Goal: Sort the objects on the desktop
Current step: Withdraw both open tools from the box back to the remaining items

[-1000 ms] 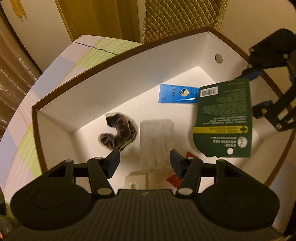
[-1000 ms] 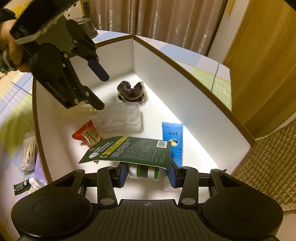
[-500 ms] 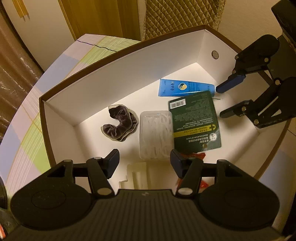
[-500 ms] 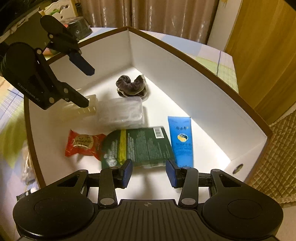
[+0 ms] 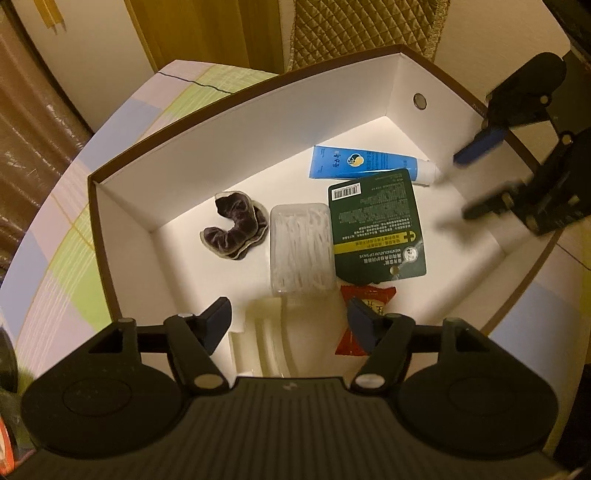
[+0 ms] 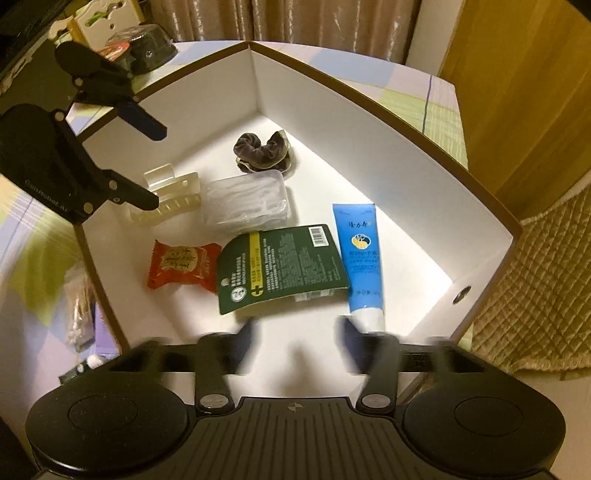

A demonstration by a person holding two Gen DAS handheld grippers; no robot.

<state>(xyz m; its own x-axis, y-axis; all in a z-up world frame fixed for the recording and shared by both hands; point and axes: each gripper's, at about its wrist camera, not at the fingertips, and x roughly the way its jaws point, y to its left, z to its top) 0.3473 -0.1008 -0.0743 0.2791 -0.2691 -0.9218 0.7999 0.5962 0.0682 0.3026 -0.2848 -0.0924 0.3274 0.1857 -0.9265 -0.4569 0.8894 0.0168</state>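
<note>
We see the white box (image 6: 332, 122) filling the right wrist frame, six things already lying on its floor: green card pack (image 6: 282, 267) at centre, blue tube (image 6: 360, 254) just right of it, clear case (image 6: 245, 201), red sachet (image 6: 181, 264), cream clip (image 6: 173, 201), dark scrunchie (image 6: 264, 151) toward the upper corner. Outside the left wall, what may be cotton swabs (image 6: 79, 310) remain. Our right gripper (image 6: 297, 343) is blurred, jaws apart and empty; the left gripper (image 5: 290, 323) gapes empty too. Bare floor lies lower left.

Beige curtains (image 6: 295, 26) hang behind the pastel-checked tablecloth (image 6: 439, 99) — a quilted gold cover (image 6: 535, 288) beside it.
</note>
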